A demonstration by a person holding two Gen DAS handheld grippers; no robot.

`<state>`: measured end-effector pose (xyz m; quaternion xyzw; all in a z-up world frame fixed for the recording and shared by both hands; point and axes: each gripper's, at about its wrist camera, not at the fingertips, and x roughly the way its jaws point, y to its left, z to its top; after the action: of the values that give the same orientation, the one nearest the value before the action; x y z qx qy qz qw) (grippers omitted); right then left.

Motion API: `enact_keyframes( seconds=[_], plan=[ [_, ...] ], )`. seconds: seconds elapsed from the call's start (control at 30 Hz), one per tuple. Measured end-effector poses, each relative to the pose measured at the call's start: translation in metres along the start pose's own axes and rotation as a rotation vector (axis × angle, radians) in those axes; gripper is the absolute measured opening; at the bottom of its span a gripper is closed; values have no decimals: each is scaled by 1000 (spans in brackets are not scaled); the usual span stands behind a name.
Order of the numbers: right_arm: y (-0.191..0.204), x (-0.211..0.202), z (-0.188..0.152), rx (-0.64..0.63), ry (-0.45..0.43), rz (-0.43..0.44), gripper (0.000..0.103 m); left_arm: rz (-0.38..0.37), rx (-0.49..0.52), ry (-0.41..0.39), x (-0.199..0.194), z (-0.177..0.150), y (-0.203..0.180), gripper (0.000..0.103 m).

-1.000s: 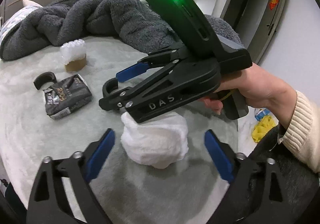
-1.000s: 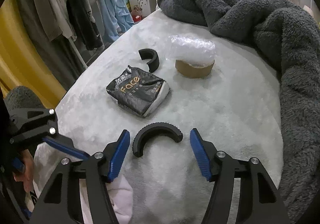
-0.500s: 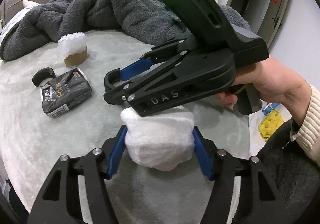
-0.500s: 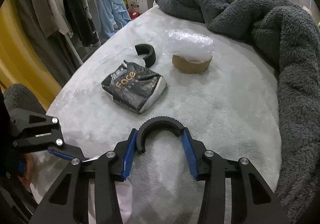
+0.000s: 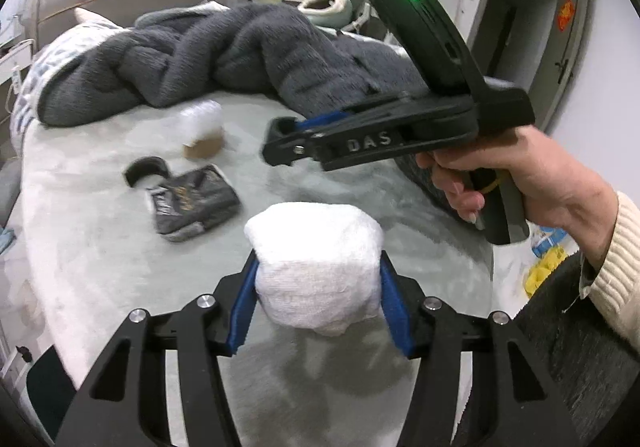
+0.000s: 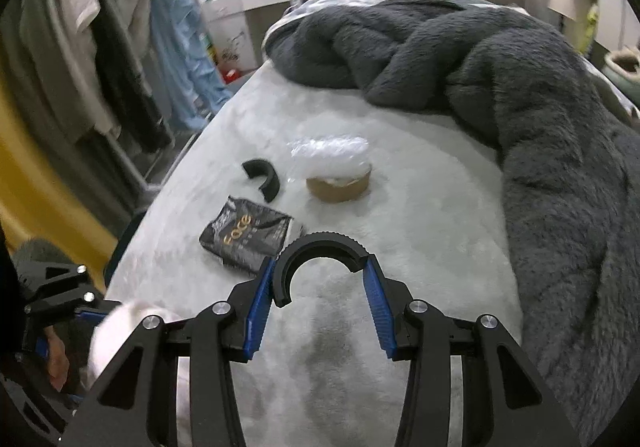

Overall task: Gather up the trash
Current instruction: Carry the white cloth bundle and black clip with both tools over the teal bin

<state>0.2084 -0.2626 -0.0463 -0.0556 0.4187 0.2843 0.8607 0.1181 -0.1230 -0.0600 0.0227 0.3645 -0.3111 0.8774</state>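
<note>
My left gripper (image 5: 318, 289) is shut on a white wad of tissue (image 5: 316, 263) and holds it above the pale bed cover. My right gripper (image 6: 318, 301) is shut on a black half-ring (image 6: 320, 261), also lifted off the bed; it shows from the side in the left wrist view (image 5: 280, 147). A black "Face" packet (image 6: 248, 239) lies on the bed beyond it, and shows blurred in the left wrist view (image 5: 192, 203). A second black half-ring (image 6: 262, 177) and a brown tape roll with crumpled clear plastic on it (image 6: 336, 175) lie further back.
A bulky grey blanket (image 6: 520, 95) is heaped across the far and right side of the bed. Clothes (image 6: 120, 59) hang on a rack left of the bed. A door (image 5: 560, 47) and yellow items on the floor (image 5: 544, 271) are at the right.
Both grippers closed on their objects and then rose off the bed: the left with the white wad, the right with the black half-ring. Both views are now higher and tilted up.
</note>
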Motion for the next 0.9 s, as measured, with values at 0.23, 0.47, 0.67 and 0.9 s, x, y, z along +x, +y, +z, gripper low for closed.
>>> enact_keyframes(
  seconds=[0.23,0.47,0.67,0.9],
  plan=[
    [24,-8,-4,65,-29,-46,45,78,-58,-69,-33,5,19,58],
    [47,-12,-11,116,-48,-79,45,241,-110,-83,-53,-1,39,58],
    [73,-13,-17,98,-42,-82,45,324,-171,-107,-72,-8,65,58],
    [96,-11,-9,74,-45,-54,45,405,-208,-93,-87,-21,88,58]
  ],
)
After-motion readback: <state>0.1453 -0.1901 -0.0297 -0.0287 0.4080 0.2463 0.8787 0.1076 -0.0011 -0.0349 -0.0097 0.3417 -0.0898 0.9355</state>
